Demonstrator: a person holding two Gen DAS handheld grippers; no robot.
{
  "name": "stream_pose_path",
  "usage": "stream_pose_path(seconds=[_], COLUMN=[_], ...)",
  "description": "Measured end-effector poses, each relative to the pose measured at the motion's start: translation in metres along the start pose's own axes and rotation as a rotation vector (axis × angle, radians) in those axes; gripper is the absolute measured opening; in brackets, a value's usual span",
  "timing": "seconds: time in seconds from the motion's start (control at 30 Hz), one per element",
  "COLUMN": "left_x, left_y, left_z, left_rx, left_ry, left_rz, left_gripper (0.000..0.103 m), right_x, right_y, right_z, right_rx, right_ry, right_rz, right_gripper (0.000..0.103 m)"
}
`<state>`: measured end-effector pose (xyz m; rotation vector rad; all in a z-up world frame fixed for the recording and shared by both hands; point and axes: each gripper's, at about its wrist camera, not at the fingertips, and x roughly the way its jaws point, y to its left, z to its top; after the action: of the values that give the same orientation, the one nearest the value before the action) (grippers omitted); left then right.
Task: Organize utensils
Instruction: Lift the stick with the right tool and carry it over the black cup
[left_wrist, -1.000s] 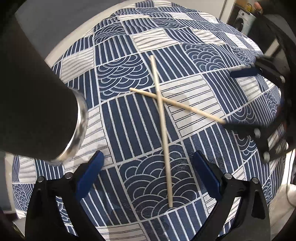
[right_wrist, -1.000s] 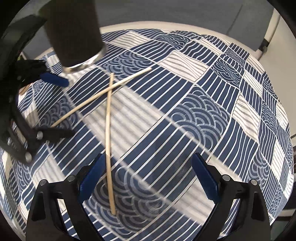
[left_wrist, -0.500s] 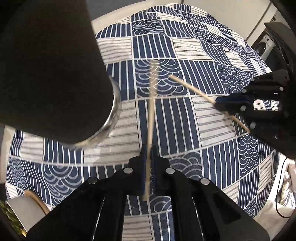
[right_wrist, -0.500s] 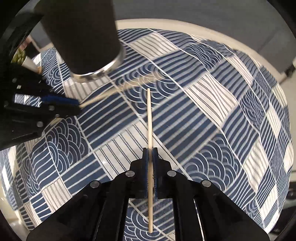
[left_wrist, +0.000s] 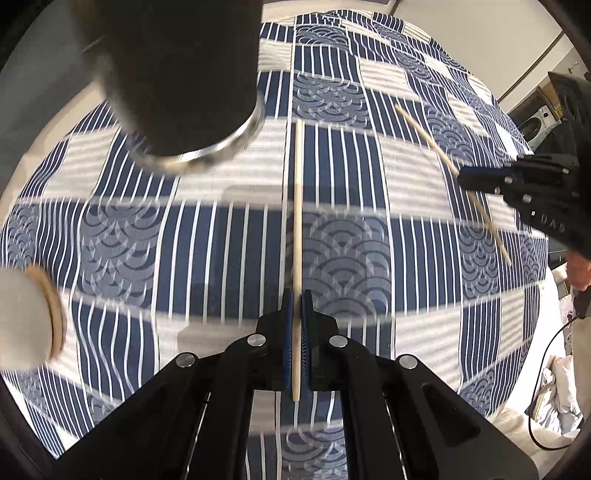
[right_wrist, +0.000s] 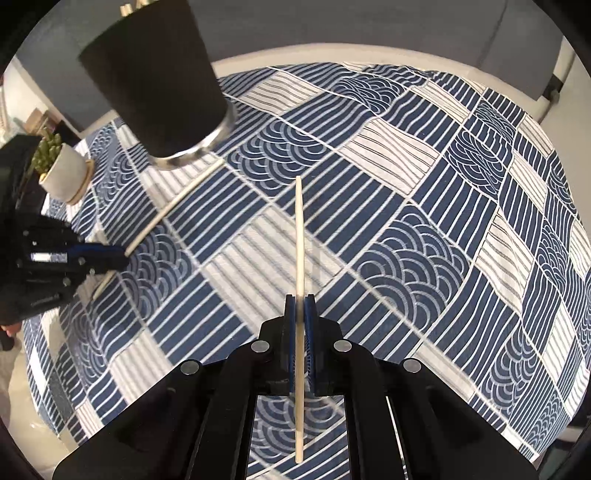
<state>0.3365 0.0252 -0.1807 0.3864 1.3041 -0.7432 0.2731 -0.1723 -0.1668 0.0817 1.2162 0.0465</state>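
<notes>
My left gripper (left_wrist: 296, 301) is shut on a pale wooden chopstick (left_wrist: 297, 206) that points forward above the table. My right gripper (right_wrist: 300, 304) is shut on the other chopstick (right_wrist: 300, 236), also lifted and pointing forward. Each gripper shows in the other's view: the right one (left_wrist: 466, 180) with its chopstick (left_wrist: 424, 136), the left one (right_wrist: 120, 256) with its chopstick (right_wrist: 173, 203). A tall black cup with a metal base rim (left_wrist: 177, 74) stands ahead left of the left gripper; in the right wrist view the cup (right_wrist: 155, 77) is at the upper left.
A blue and white patterned tablecloth (right_wrist: 424, 229) covers the round table. A small potted plant in a white pot (right_wrist: 61, 166) on a wooden coaster stands at the far left, also seen blurred in the left wrist view (left_wrist: 26, 314). A cable (left_wrist: 546, 387) hangs beyond the table edge.
A second ago both grippers were open over the crossed chopsticks on the cloth. Each has since shut on one chopstick and lifted it; the chopsticks have separated.
</notes>
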Motion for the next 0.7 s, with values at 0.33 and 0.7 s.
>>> stream_pose_path(seconds=[0.33,0.7], left_x=[-0.042,-0.127], left_y=[0.014,0.005], left_z=[-0.044,-0.063], left_rx=[-0.137,-0.323], left_ry=[-0.04,-0.188], left_rz=[0.091,0.177], left_gripper=[0.005,0.005], right_x=[-0.031,-0.109], right_y=[0.02,0.018], right_z=[0.003,0.035], right_rx=[-0.118,-0.304], right_ry=[-0.044,-0.15], right_rz=[0.02,0.046], right_gripper=[0.005,0.005])
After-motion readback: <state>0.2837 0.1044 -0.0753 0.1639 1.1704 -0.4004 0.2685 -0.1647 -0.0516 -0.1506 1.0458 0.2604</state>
